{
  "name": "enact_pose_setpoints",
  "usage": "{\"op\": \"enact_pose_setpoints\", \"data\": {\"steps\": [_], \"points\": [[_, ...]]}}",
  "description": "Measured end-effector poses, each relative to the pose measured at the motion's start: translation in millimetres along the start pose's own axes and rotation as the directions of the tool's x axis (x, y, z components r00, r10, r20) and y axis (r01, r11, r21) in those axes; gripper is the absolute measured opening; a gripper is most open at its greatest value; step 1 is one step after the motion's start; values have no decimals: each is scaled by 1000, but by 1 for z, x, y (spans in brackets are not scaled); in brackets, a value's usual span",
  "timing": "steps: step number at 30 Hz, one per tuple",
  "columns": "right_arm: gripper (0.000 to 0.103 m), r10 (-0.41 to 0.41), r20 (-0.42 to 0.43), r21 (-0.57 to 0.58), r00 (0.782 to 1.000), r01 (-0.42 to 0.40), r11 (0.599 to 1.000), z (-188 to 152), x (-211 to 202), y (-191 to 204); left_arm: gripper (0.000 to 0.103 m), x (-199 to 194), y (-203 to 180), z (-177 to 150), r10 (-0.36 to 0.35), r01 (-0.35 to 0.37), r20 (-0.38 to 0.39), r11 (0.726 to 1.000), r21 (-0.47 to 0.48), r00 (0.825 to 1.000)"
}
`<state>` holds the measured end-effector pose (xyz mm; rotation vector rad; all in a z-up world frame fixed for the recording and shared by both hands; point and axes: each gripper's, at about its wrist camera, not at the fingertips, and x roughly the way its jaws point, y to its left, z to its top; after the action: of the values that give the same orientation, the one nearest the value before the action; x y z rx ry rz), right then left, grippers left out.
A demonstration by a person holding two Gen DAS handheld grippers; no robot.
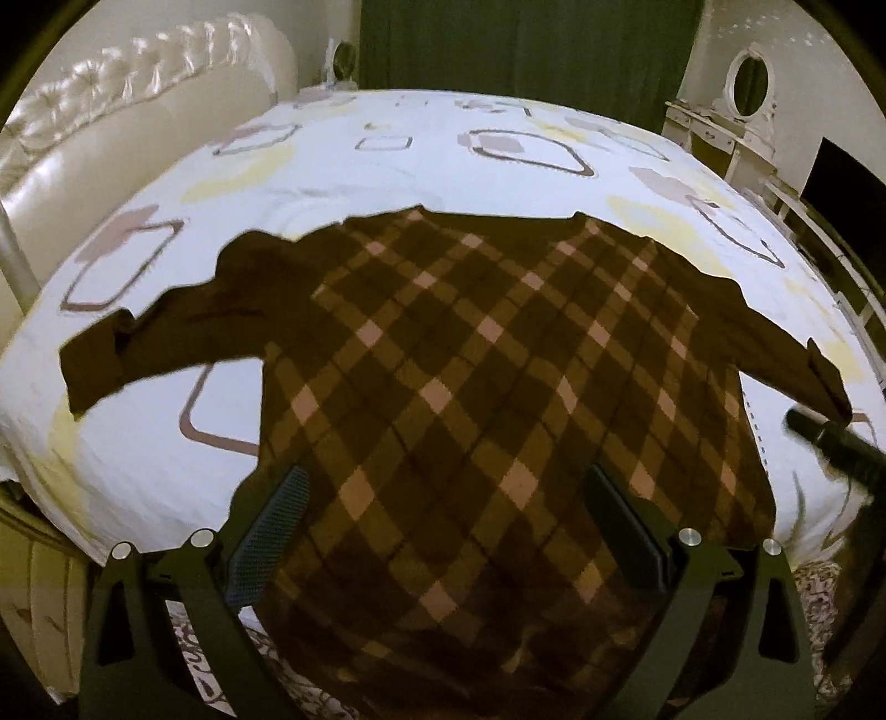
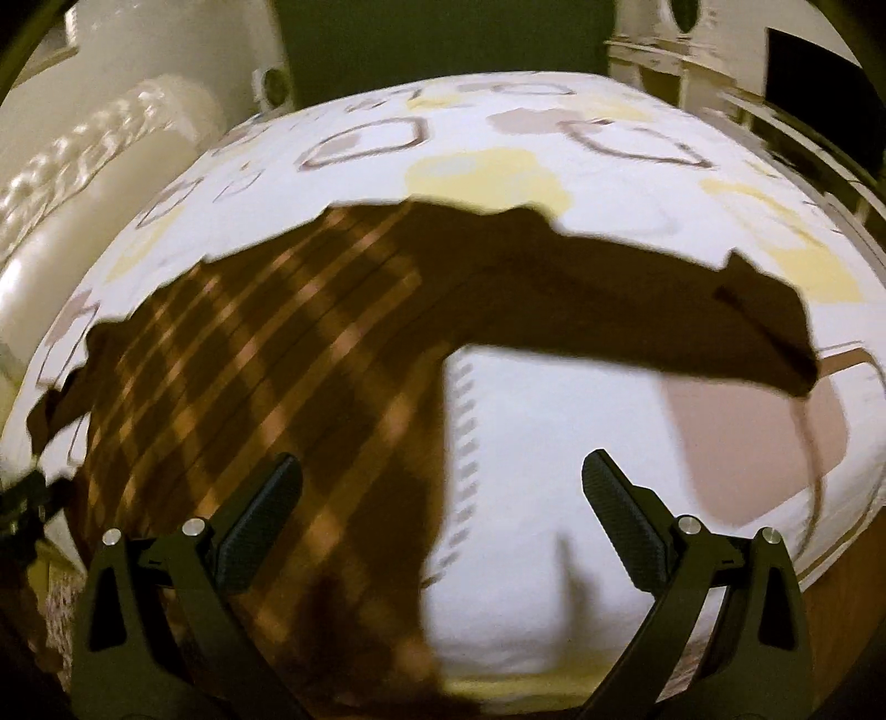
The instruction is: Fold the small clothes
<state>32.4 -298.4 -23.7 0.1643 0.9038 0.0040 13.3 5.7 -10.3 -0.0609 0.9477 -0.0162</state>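
Left gripper [image 1: 443, 509]: fingers spread wide, nothing between them, poised above the lower body of the sweater
Right gripper [image 2: 443, 498]: also spread apart and empty, one finger over the sweater's side edge, the other over bare sheet
Sweater [image 1: 470, 354]: brown with a pale diamond check, laid flat on the bed, both plain brown sleeves stretched out to either side, hem nearest the grippers
Bedsheet [image 1: 166, 421]: white with brown and yellow rounded squares, under the whole garment
Headboard [image 1: 127, 127]: cream, tufted, off to the left
Curtain [image 1: 526, 50]: dark green, beyond the far edge of the bed
Dressing table [image 1: 731, 127]: white with an oval mirror, at the right wall
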Motion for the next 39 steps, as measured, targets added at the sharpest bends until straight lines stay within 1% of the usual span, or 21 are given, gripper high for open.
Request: {"op": "enact_pose_setpoints", "data": {"steps": [3, 6, 8, 9, 10, 11, 14, 17, 20, 21, 23, 24, 25, 26, 27, 28, 31, 34, 37, 39], "points": [[101, -36, 28, 59, 999, 35, 998, 27, -4, -39, 99, 6, 9, 2, -10, 10, -16, 999, -31, 1000], [99, -112, 33, 137, 993, 106, 985, 58, 3, -87, 99, 13, 19, 2, -7, 5, -39, 998, -58, 999], [92, -167, -7, 177, 986, 165, 970, 78, 16, -120, 99, 19, 28, 3, 0, -4, -55, 997, -80, 998], [77, -181, -34, 186, 983, 184, 965, 85, 23, -133, 99, 21, 32, 3, 3, -8, -60, 996, -92, 998], [66, -186, -66, 190, 980, 195, 962, 92, 32, -143, 99, 23, 36, 4, 6, -13, -66, 995, -104, 998], [66, -188, -110, 196, 976, 207, 959, 98, 44, -154, 99, 26, 40, 4, 8, -17, -75, 993, -119, 997], [66, -195, -204, 188, 959, 234, 954, 107, 73, -174, 99, 31, 50, 5, 3, -16, -84, 988, -153, 996], [66, -223, -247, 161, 943, 267, 950, 109, 91, -182, 99, 35, 55, 6, 24, -38, -89, 987, -159, 996], [64, -233, -264, 172, 936, 284, 943, 107, 98, -194, 99, 35, 58, 7, 43, -54, -76, 986, -155, 996], [61, -232, -263, 177, 937, 283, 943, 106, 97, -198, 99, 35, 59, 8, 43, -54, -75, 986, -155, 996], [48, -223, -260, 186, 939, 276, 943, 104, 96, -204, 99, 36, 61, 8, 44, -56, -75, 986, -160, 996], [37, -227, -260, 186, 939, 279, 942, 103, 94, -207, 99, 37, 63, 8, 41, -53, -77, 984, -168, 996], [28, -228, -258, 185, 939, 279, 942, 102, 92, -211, 99, 38, 65, 8, 35, -50, -83, 982, -180, 996], [21, -218, -254, 193, 942, 271, 943, 102, 89, -215, 99, 38, 66, 7, 33, -49, -87, 980, -193, 996], [8, -213, -255, 207, 943, 268, 941, 101, 86, -219, 99, 39, 67, 7, 31, -49, -88, 978, -203, 996], [4, -202, -253, 228, 946, 261, 938, 99, 82, -225, 99, 39, 67, 6, 28, -47, -90, 976, -212, 996], [4, -162, -231, 298, 959, 228, 927, 91, 70, -243, 99, 39, 68, 5, 10, -32, -101, 974, -224, 995], [4, -139, -186, 370, 973, 201, 907, 81, 49, -264, 99, 36, 67, 6, 29, -47, -89, 976, -214, 996], [4, -110, -123, 462, 986, 155, 873, 68, 28, -290, 99, 33, 66, 7, 41, -57, -80, 978, -199, 996], [4, -56, -57, 547, 997, 78, 833, 58, 14, -312, 99, 33, 66, 7, 37, -53, -86, 980, -193, 996]]}}
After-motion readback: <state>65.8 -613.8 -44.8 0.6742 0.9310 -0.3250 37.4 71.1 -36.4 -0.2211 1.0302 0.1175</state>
